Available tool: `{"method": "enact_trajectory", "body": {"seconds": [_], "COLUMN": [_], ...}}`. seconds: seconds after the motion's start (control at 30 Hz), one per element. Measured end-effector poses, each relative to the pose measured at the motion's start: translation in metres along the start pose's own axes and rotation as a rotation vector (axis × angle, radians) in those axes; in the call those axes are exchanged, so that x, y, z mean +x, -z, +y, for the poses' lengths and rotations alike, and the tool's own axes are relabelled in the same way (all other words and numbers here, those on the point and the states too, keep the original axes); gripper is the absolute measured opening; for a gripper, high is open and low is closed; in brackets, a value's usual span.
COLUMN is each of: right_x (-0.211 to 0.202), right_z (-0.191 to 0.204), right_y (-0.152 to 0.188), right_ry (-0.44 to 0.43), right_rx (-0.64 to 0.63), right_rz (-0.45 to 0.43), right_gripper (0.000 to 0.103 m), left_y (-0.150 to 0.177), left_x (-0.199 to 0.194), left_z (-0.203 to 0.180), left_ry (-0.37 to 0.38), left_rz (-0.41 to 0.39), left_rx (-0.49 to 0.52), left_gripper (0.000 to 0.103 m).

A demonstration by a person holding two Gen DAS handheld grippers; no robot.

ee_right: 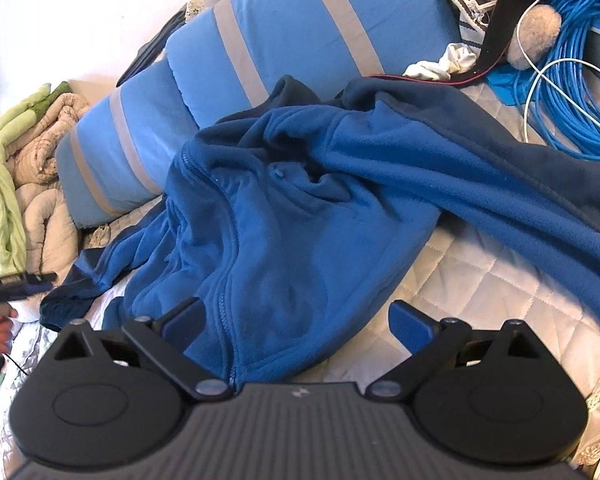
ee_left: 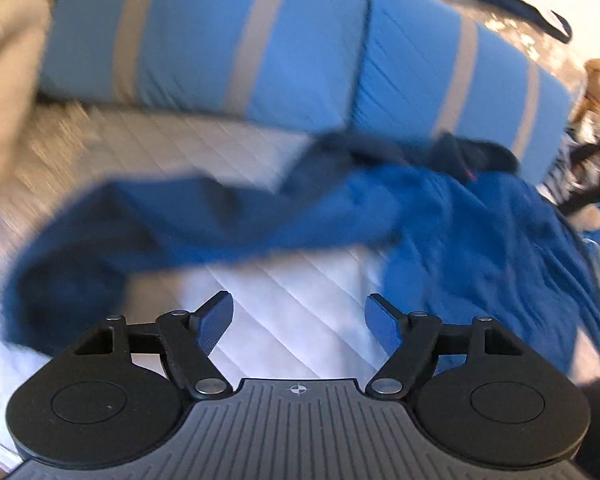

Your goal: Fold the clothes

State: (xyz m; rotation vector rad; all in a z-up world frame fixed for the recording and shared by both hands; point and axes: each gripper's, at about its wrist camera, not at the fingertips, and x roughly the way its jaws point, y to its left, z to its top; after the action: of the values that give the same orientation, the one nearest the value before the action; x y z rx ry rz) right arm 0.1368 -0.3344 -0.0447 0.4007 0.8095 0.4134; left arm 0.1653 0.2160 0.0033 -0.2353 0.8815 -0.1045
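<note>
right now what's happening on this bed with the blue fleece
A person with a handheld claw in each hand is folding a rumpled blue fleece jacket on a white quilted bedcover. Neither claw holds it: the left claw hangs open over bare quilt beside a sleeve, and the right claw is open over the jacket's hem. Light blue pillows with grey stripes lie behind.

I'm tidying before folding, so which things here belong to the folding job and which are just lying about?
For the job:
- blue fleece jacket, spread unfolded on the quilted bed cover
- left gripper, open, empty
- right gripper, open over the jacket's hem

Lying about:
- striped blue pillows
- beige blanket
- coiled blue cable
- white cloth
</note>
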Motion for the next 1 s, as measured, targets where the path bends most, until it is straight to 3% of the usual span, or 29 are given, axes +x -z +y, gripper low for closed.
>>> {"method": "enact_trajectory", "body": {"seconds": [0.1,0.2,0.4,0.5,0.53,0.57,0.67,0.8,1.0], "right_x": [-0.003,-0.004,-0.01,-0.014,-0.015,-0.016,-0.018,-0.017,-0.015], "right_z": [-0.001,-0.004,-0.008,-0.009,-0.01,-0.011,-0.017,-0.026,-0.036], "right_y": [0.001,0.002,0.004,0.005,0.005,0.005,0.005,0.006,0.004], "right_ry": [0.007,0.008,0.018,0.024,0.027,0.03,0.036,0.05,0.069], "right_rx": [-0.003,0.01,0.019,0.013,0.01,0.01,0.026,0.05,0.079], "right_rz": [0.0,0.001,0.001,-0.001,-0.002,-0.003,-0.003,-0.001,0.002], "right_gripper": [0.101,0.101,0.101,0.101,0.101,0.101,0.101,0.101,0.101], "left_y": [0.016,0.028,0.043,0.045,0.046,0.045,0.042,0.035,0.01], "left_x": [0.012,0.025,0.063,0.076,0.079,0.082,0.09,0.073,0.02], "left_z": [-0.01,-0.029,-0.044,-0.042,-0.041,-0.039,-0.033,-0.035,-0.047], "left_ry": [0.101,0.169,0.178,0.235,0.25,0.256,0.283,0.339,0.281], "left_rz": [0.051,0.054,0.069,0.096,0.103,0.119,0.179,0.212,0.19], "left_rx": [-0.042,-0.002,0.08,0.084,0.081,0.061,-0.017,-0.078,-0.051], "left_gripper": [0.072,0.072,0.072,0.071,0.063,0.038,0.02,0.016,0.015]}}
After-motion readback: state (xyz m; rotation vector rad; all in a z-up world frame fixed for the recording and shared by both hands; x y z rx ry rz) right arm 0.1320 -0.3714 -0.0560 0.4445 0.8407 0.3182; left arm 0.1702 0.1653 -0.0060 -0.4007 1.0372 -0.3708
